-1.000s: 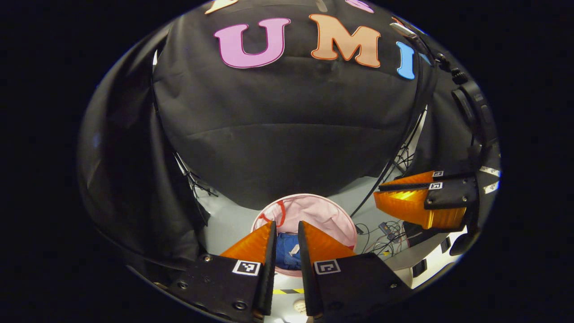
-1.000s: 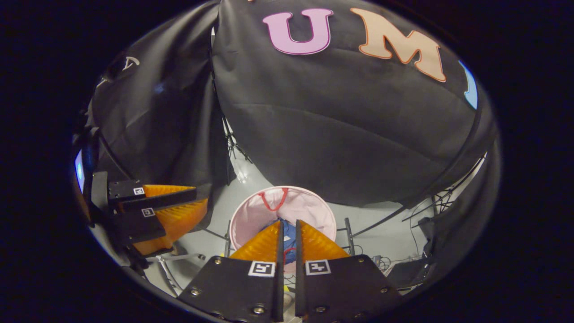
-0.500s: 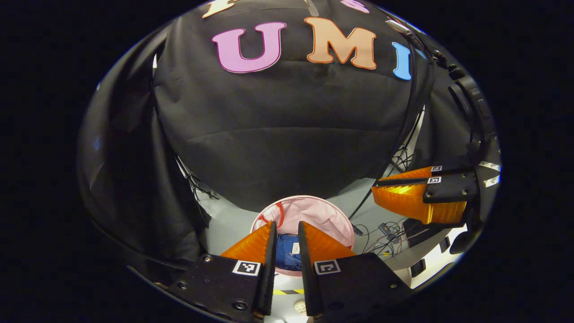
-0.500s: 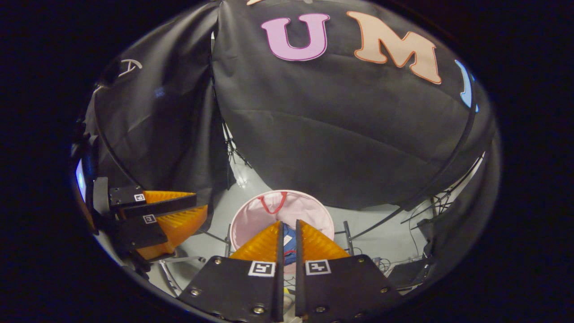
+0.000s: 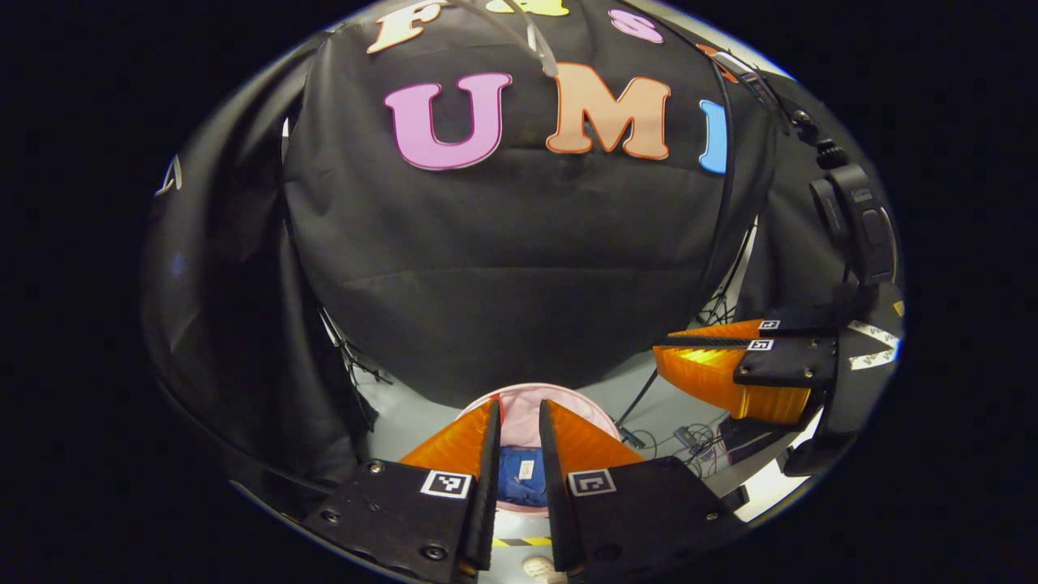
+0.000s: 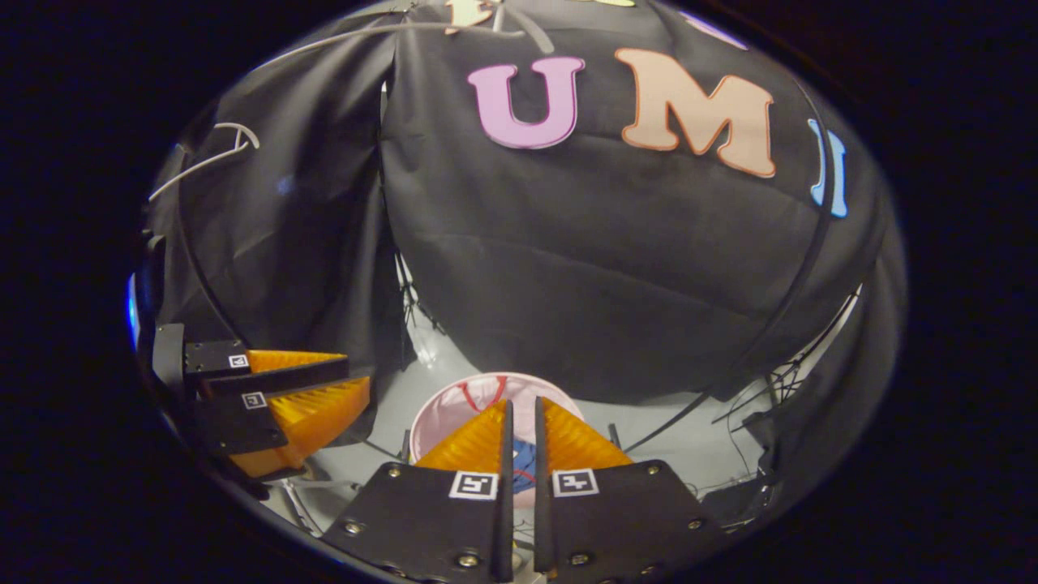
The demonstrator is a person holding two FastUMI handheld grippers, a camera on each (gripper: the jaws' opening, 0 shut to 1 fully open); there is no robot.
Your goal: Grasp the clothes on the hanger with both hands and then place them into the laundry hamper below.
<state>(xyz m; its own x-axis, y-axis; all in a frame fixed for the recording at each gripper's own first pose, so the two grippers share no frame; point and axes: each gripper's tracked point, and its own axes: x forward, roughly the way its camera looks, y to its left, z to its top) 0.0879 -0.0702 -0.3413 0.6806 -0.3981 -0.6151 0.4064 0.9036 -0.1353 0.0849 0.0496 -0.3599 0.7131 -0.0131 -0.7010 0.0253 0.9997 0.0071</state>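
Note:
The pink laundry hamper [image 5: 517, 418] stands on the floor straight below both grippers. Blue clothes [image 5: 516, 478] lie inside it, seen between my left gripper's fingers. My left gripper [image 5: 516, 405] hangs above the hamper with a small gap between its fingers and nothing in it. My right gripper [image 6: 521, 404] also hovers over the hamper [image 6: 450, 410], its fingers almost together and empty, with a sliver of the blue clothes [image 6: 522, 456] behind them. Each gripper appears sideways in the other's view: the right gripper [image 5: 673, 361] and the left gripper [image 6: 361, 381]. A bare white hanger [image 6: 199, 166] hangs at the upper left.
Black cloth walls close the booth behind and on both sides. Cables and small devices [image 5: 689, 434] lie on the grey floor right of the hamper. A black stand with a mounted device [image 5: 855, 227] rises at the far right.
Both grippers have lifted and tilted upward, so the hamper has slid lower in both views. The bare hanger has come into sight. The finger gaps are unchanged.

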